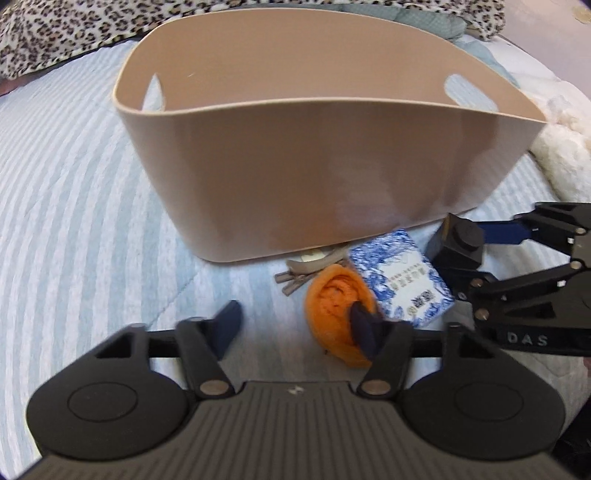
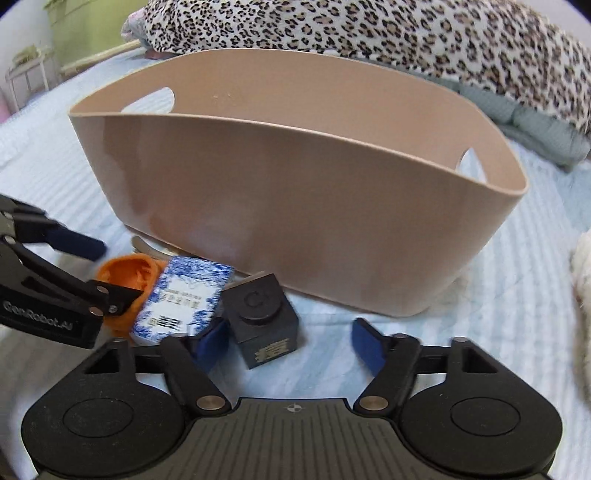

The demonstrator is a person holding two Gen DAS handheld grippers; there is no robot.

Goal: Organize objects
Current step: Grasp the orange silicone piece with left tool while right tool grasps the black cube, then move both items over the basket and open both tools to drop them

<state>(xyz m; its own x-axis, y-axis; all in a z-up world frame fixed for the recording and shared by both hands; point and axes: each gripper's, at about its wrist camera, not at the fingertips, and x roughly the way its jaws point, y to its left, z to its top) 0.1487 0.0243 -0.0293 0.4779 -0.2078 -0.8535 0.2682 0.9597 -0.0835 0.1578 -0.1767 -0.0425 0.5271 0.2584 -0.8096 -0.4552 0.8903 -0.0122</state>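
A beige plastic basket (image 1: 314, 166) with handle slots stands on the striped bed; it also shows in the right wrist view (image 2: 295, 206). In front of it lie an orange rolled cloth (image 1: 334, 314), a blue-and-white box (image 1: 400, 277), a black box (image 1: 456, 247) and beige hair clips (image 1: 306, 269). My left gripper (image 1: 295, 325) is open, its right finger against the orange cloth (image 2: 125, 277). My right gripper (image 2: 291, 339) is open around the black box (image 2: 262, 314), beside the blue-and-white box (image 2: 184, 299).
A leopard-print blanket (image 2: 369, 33) and a grey-green quilt (image 2: 535, 125) lie behind the basket. A white fluffy item (image 1: 565, 147) lies to the right of it. The bed cover (image 1: 74, 221) is light blue with stripes.
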